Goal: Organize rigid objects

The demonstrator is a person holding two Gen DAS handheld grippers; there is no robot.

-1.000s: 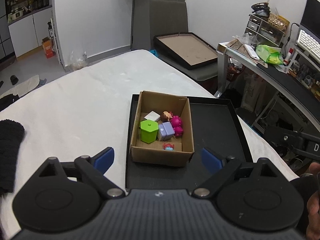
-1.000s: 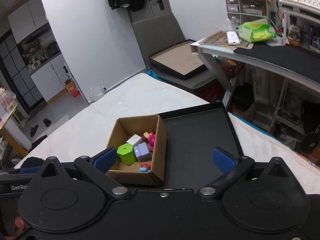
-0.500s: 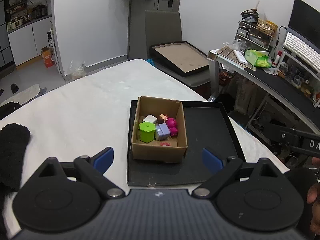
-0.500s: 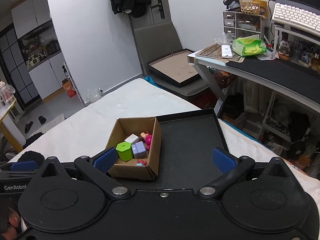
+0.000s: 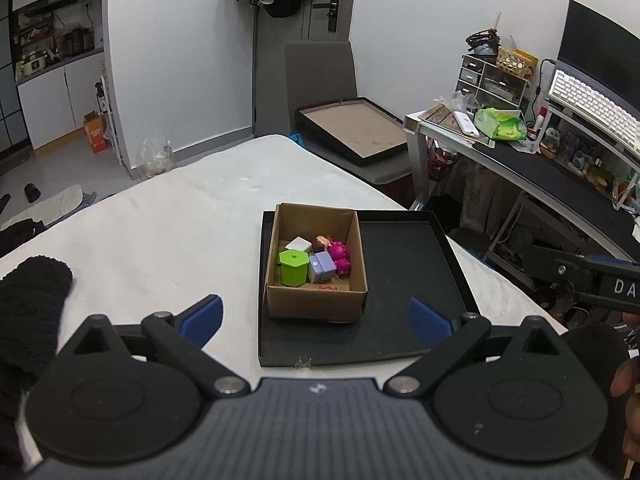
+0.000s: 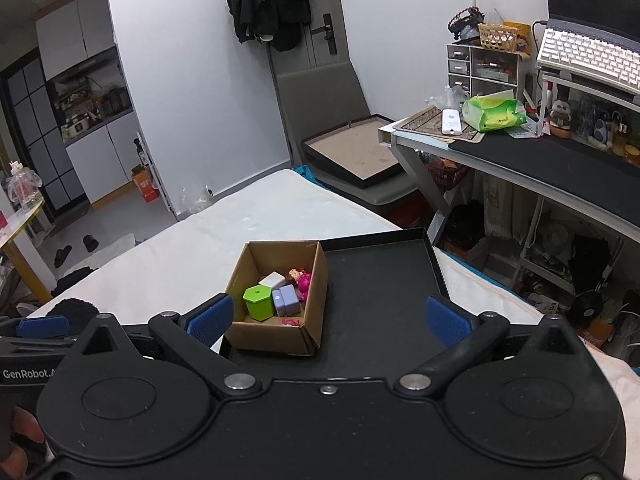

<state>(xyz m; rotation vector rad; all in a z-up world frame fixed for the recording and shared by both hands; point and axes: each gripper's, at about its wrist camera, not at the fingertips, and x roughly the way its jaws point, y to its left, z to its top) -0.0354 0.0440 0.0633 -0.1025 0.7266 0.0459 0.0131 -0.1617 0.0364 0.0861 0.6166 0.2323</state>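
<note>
1. Closest to you: both tools are empty, with the jaws spread wide. Your left gripper (image 5: 316,318) and right gripper (image 6: 326,318) hang back at the near edge, above the white bed (image 5: 168,240), touching nothing.

2. Next out is the black tray (image 5: 404,280) lying on the bed, and the cardboard box (image 5: 316,300) sits in its left half. The right half of the tray is bare.

3. Inside the box you've got the green hexagonal container (image 5: 294,267), a lavender block (image 5: 322,267) right beside it, a white block (image 5: 298,245) behind those, a pink figure (image 5: 340,256) against the right wall and something small and red (image 5: 328,287) at the front.

4. The bit that matters: the box lies dead ahead of the left tool, but ahead and left of centre for the right one, so I'd say left is lined up better. The green container is upright, so come from above.

5. View difference: the right camera shows the box's right outer wall (image 6: 318,292) and your left tool's blue pad (image 6: 38,326). The left camera looks straighter down inside and shows a dark fuzzy thing (image 5: 28,320) at the left.
</note>
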